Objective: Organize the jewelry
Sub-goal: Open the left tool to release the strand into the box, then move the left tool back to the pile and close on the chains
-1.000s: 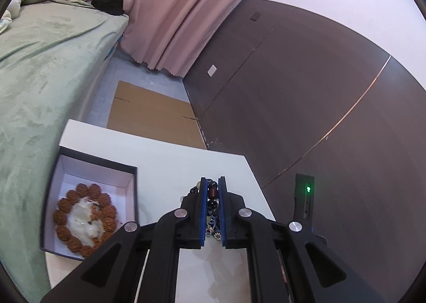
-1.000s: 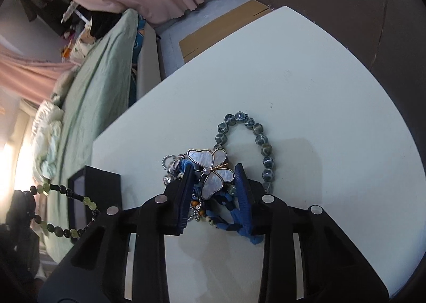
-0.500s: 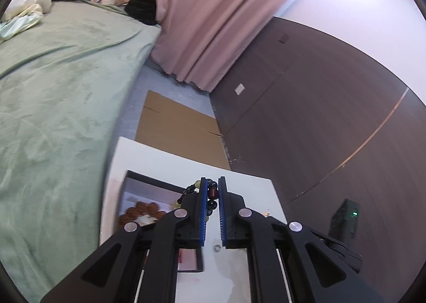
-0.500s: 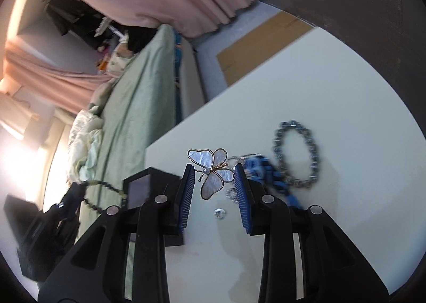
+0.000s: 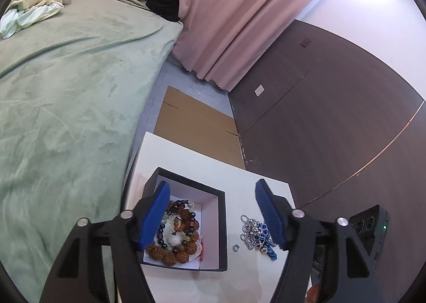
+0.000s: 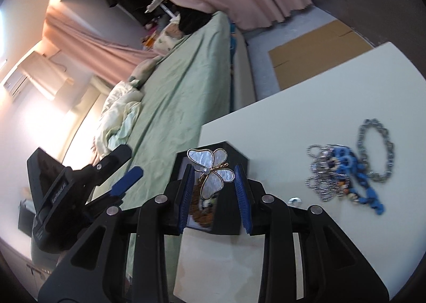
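My left gripper (image 5: 213,188) hovers over the black box (image 5: 222,223), its jaws opening with nothing between them. Below it, a dark bead string (image 5: 183,219) lies in the box on a brown seed bracelet (image 5: 170,253). My right gripper (image 6: 213,169) is shut on a pearly butterfly brooch (image 6: 213,183), raised just in front of the box (image 6: 229,212). A tangle of silver and blue jewelry (image 6: 332,172) and a grey-blue bead bracelet (image 6: 376,151) lie on the white table to the right. One blue pad (image 6: 127,177) of the left gripper shows at the left of the right wrist view.
A small silver ring (image 5: 236,247) lies on the table (image 5: 186,159) between the box and the jewelry tangle (image 5: 253,231). A green bed (image 5: 66,89) runs along the table's left side. Cardboard (image 5: 194,116) lies on the floor beyond, and a dark wall stands to the right.
The left jaws went from shut on the bead string to wide apart, and the string now lies in the box. The right gripper lifted the butterfly off the pile and moved it towards the box.
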Motion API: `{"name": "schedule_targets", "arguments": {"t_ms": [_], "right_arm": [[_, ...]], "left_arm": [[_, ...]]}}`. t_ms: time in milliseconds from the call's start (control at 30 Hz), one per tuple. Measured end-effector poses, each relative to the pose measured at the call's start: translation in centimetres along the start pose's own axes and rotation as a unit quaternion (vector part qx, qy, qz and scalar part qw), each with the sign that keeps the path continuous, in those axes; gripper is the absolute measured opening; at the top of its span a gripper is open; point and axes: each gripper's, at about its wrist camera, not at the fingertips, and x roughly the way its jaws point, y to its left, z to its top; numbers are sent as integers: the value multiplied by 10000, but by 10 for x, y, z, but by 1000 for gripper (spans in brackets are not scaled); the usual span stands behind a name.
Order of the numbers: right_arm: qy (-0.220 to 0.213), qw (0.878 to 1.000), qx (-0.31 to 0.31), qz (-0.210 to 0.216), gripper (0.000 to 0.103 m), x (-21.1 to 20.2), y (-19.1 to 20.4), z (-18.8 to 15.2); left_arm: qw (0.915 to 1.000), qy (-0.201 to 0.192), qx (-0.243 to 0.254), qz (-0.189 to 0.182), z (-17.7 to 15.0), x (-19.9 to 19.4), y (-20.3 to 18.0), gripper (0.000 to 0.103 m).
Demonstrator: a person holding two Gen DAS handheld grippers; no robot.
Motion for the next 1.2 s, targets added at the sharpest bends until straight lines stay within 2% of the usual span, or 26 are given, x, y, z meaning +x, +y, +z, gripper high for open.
{"name": "schedule_targets", "arguments": {"t_ms": [100,367,400,467,533,633,867,1067,1200], "right_arm": [[68,9999,-50,68,31,9,8,-2],[204,9991,61,379,32,31,18,-5],[218,9989,69,409,33,33,19,-5],[287,9986,96,434,45,38,19,-5],[262,9986,152,427,65,38,17,-4],[199,9990,205,358,73,32,14,-2],[-66,9993,375,-50,82,-3,-10,4],[-266,9979,491,-338,83,-34,-32,11],[-272,9973,516,-455,83,-46,-41,11]], "left_arm": [[10000,-33,-60,35,2,-2,4,79],[9998,-70,-172,123,4,-6,11,94],[9997,-65,-188,136,4,-6,12,94],[9996,-42,-232,156,5,-5,14,94],[9995,-28,-257,193,5,-5,15,94],[9993,33,-276,258,5,-1,15,94],[9995,222,-131,200,0,9,5,94],[9993,309,187,124,-7,18,-14,94],[9977,578,329,102,-15,31,-25,94]]}}
